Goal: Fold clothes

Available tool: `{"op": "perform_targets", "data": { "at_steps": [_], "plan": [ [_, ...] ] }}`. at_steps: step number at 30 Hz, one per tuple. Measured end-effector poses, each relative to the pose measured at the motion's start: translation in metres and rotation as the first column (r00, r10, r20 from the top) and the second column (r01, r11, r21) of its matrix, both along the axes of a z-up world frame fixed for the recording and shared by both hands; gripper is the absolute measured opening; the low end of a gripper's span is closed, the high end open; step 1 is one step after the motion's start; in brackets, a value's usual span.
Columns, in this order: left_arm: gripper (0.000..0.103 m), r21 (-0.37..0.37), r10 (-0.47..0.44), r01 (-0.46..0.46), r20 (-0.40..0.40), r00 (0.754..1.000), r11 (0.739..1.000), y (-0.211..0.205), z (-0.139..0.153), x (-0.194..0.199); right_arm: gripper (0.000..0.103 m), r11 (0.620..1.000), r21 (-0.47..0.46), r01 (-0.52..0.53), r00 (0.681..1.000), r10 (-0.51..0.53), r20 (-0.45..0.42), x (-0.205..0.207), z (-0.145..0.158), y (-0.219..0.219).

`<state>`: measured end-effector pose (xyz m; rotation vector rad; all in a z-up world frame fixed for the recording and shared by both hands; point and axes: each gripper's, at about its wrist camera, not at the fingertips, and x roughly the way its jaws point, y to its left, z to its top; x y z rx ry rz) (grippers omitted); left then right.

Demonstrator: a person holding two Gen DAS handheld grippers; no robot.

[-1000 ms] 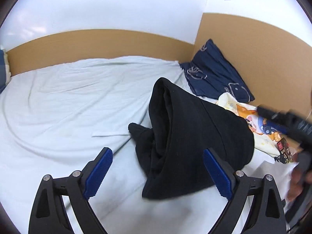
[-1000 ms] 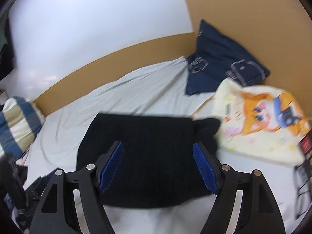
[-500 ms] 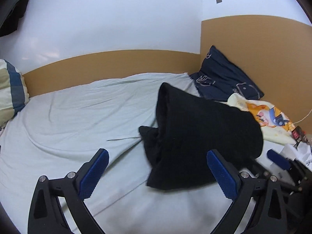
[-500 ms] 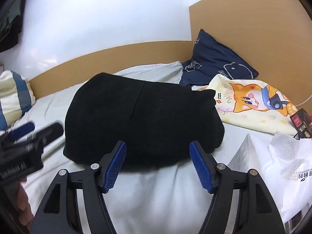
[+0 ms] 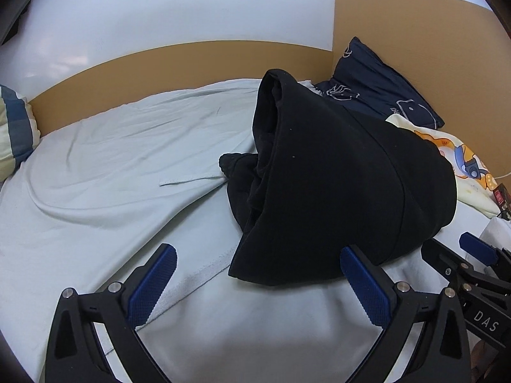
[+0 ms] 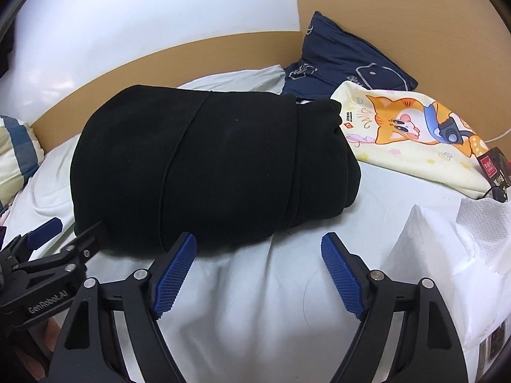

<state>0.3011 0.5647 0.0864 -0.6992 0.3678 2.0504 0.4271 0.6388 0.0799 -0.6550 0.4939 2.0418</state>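
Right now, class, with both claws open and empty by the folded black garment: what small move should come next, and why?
Probably bring the left claw forward to tuck in the loose bunch of cloth sticking out of the black garment. The garment lies folded on the bed sheet, but that open side looks untidy; the right claw holds nothing.

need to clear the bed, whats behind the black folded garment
Behind the black folded garment a navy pillow leans in the corner, with a cat-print cloth beside it. The garment hides the pillow's lower edge and the sheet beneath.
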Motion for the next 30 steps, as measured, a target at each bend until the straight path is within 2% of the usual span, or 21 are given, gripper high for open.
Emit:
{"op": "perform_targets", "data": {
  "at_steps": [17, 30],
  "plan": [
    [0.103, -0.065, 0.007, -0.008, -0.022, 1.000, 0.998, 0.005, -0.005, 0.010, 0.087, 0.998, 0.038, -0.040, 0.999, 0.038, 0.029, -0.005, 0.003, -0.012],
    [0.103, -0.070, 0.010, -0.011, -0.007, 1.000, 0.998, 0.002, -0.004, 0.010, 0.091, 0.998, 0.043, -0.041, 0.999, 0.039, 0.033, -0.005, 0.004, -0.017]
  ]
}}
